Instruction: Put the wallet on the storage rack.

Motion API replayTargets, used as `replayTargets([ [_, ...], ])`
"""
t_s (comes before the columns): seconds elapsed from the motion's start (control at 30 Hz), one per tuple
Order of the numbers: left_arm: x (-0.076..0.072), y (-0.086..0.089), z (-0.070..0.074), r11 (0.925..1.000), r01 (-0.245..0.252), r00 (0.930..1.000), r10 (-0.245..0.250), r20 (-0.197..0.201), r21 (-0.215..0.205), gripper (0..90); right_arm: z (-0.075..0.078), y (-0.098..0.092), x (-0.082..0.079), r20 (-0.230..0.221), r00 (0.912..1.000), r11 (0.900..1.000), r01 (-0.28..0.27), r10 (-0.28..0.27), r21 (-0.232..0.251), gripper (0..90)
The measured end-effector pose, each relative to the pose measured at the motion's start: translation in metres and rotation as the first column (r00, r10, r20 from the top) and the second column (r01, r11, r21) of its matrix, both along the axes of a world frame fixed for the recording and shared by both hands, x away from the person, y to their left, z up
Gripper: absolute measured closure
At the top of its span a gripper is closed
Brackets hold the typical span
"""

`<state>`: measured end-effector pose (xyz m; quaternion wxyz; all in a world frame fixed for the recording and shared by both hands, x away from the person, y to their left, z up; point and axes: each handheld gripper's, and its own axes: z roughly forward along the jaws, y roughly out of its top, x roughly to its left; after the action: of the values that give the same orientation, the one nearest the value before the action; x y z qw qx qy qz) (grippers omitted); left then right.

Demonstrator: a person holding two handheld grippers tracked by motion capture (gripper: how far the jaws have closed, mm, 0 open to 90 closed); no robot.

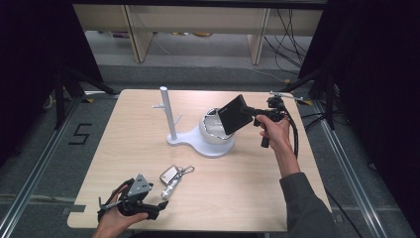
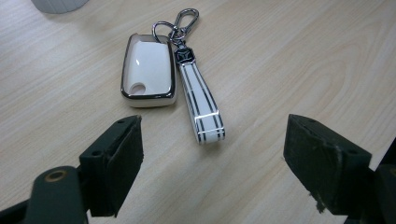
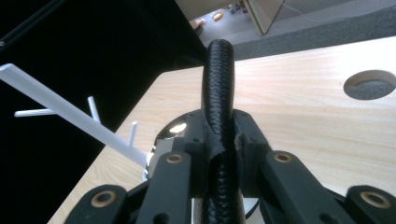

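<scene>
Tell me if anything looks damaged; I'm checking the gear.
The left gripper has a frayed pad: its lower edge is chipped, with a loose shred hanging. The car key and the black wallet look intact.

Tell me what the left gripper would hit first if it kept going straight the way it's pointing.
Probably the striped key strap, which lies nearest between the open left gripper jaws, with the white car key fob just beside it to the left. Depth is hard to judge.

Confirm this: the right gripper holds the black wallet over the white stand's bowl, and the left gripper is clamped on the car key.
Not quite. The left gripper is open, short of the car key on the table, as the left gripper view shows. The rest stands.
</scene>
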<state>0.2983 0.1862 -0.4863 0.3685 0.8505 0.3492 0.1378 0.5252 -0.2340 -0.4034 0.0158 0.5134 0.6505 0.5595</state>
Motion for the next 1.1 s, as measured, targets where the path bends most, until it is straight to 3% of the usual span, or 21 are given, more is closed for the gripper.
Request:
replayTargets([
  [0.2,0.000,0.000,-0.001,1.0000,-0.004,1.0000,0.004,-0.002,0.005,19.5,-0.008,0.007,0.006,-0.025,0.9997,1.000,-0.002,0.002,0.001,78.2],
  [0.27,0.000,-0.002,-0.003,0.9997,-0.013,0.9999,0.013,-0.005,-0.020,19.5,-0.012,0.012,0.008,-0.040,0.9991,1.000,-0.011,0.011,-0.002,78.1],
  [0.7,0.000,-0.001,-0.003,1.0000,0.002,0.9999,-0.002,-0.011,-0.002,19.4,-0.035,0.041,0.015,-0.084,0.9955,0.998,-0.048,0.044,-0.040,77.8],
  [0.9,0.000,-0.001,-0.003,1.0000,0.005,0.9999,-0.005,-0.015,-0.001,19.4,-0.035,0.046,0.016,-0.070,0.9966,0.998,-0.046,0.042,-0.053,77.0],
  [1.03,0.000,-0.002,-0.004,1.0000,-0.005,0.9999,0.005,-0.016,0.002,19.4,-0.036,0.044,0.017,-0.073,0.9967,0.997,-0.041,0.036,-0.067,68.6],
  [1.1,0.000,-0.002,-0.004,1.0000,-0.004,0.9999,0.004,-0.015,-0.001,19.3,-0.035,0.044,0.016,-0.082,0.9960,0.993,-0.045,0.036,-0.110,59.2],
])
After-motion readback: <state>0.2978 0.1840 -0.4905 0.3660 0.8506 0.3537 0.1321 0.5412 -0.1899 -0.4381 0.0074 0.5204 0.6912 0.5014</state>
